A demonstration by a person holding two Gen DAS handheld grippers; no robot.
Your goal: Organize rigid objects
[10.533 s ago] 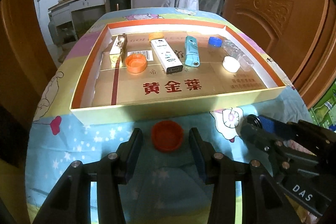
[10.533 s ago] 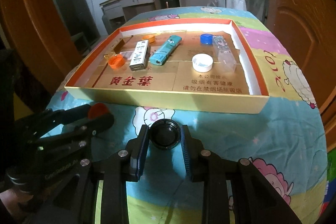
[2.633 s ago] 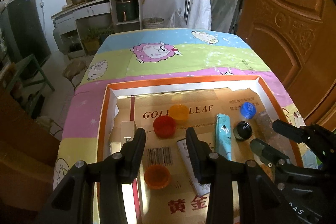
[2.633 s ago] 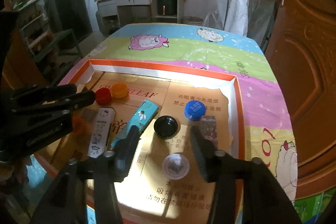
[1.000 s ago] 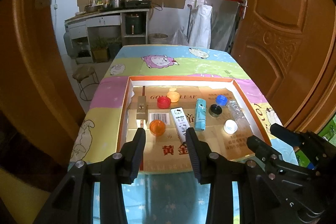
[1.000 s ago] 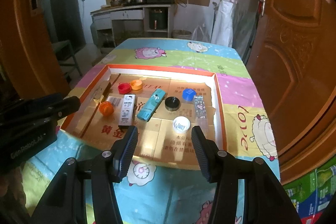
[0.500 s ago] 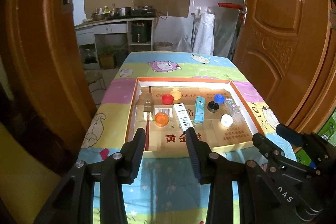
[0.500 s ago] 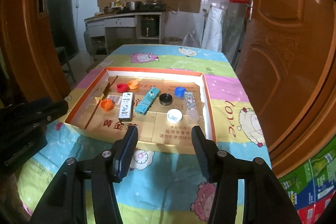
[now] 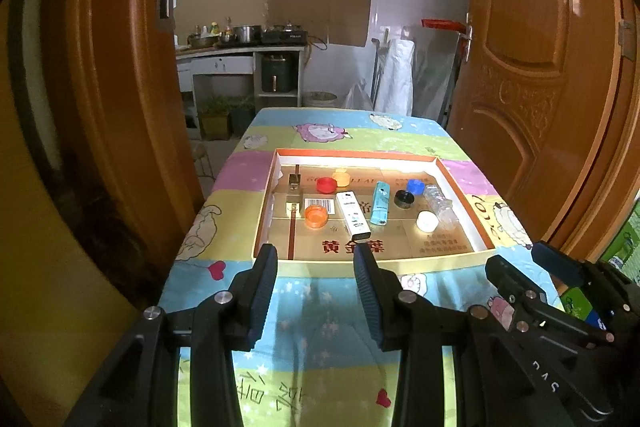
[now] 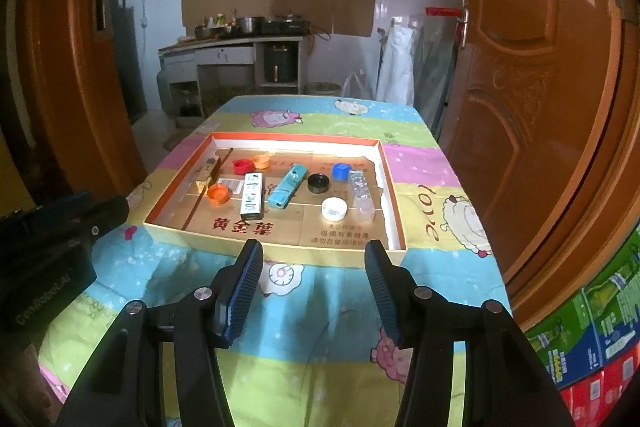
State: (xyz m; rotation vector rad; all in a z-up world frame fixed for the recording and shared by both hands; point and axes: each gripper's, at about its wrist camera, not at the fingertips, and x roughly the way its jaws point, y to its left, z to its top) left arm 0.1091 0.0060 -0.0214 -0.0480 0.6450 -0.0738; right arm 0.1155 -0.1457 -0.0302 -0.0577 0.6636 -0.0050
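Since ten seconds back, red cap (image 9: 325, 183) and black cap (image 9: 403, 198) have gone from the cloth-covered surface (image 9: 320, 311) into the tray (image 9: 372, 267); I've pulled both units back since. Left hand-held gripper (image 9: 316, 255) and right hand-held gripper (image 10: 313, 251): jaws apart, nothing between them. All small items visible lie inside the tray; none is left on the cloth. Sorting looks finished, as far as I can judge.
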